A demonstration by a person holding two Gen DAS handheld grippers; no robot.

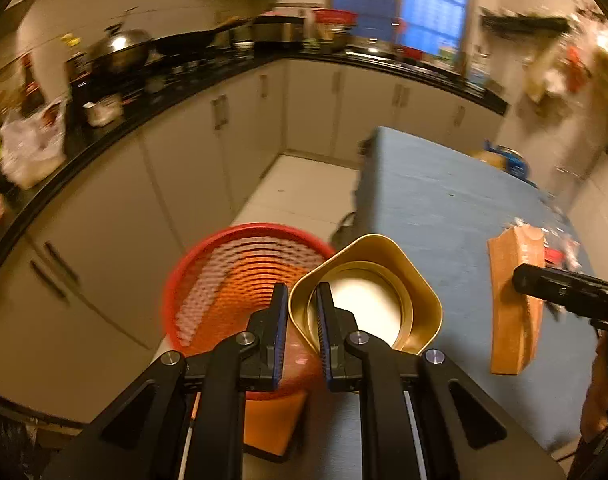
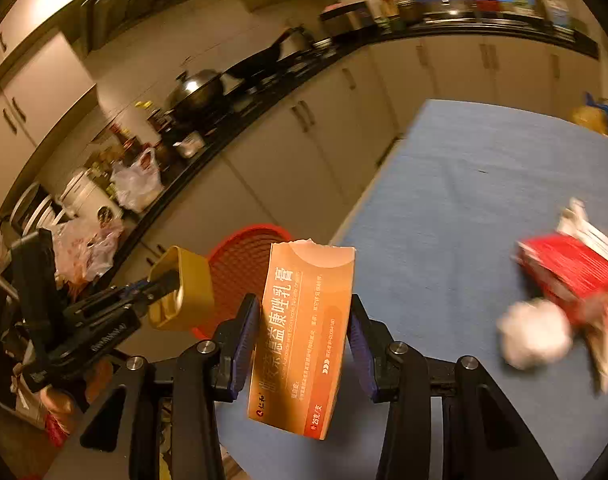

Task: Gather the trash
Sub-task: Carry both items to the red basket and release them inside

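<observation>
Table: a long table with a blue cloth [image 1: 444, 200] stands in the middle of a kitchen.
Room: cream cupboards [image 1: 192, 168] run along 2 walls under a black counter [image 1: 116, 128]. A window [image 1: 400, 4] glows blue at the far end.
Counter: a shiny pot with a lid [image 1: 122, 50], a black pan [image 1: 192, 40], bottles and a white plastic bag [image 1: 32, 148] sit on it.
Red bin: a round red basket [image 1: 240, 280] stands on the floor just beside the table edge.
Left gripper [image 1: 302, 308]: its jaws pinch the wall of a gold tin [image 1: 388, 276], 1 finger inside and 1 outside. The tin hangs next to the red basket.
Right gripper [image 2: 304, 336]: its jaws squeeze the sides of an orange box [image 2: 304, 332], held upright above the table edge.
Only the left view shows: the white inside of the tin, and the orange box from its thin side [image 1: 512, 304].
Only the right view shows: a red packet [image 2: 572, 276] and a white paper ball [image 2: 534, 334] lying close together on the cloth, both blurry. It also shows the tin from outside [image 2: 184, 288].
Writing: the orange box has big white Chinese letters down its front and "29" near the bottom. The small print is too tiny to read.
</observation>
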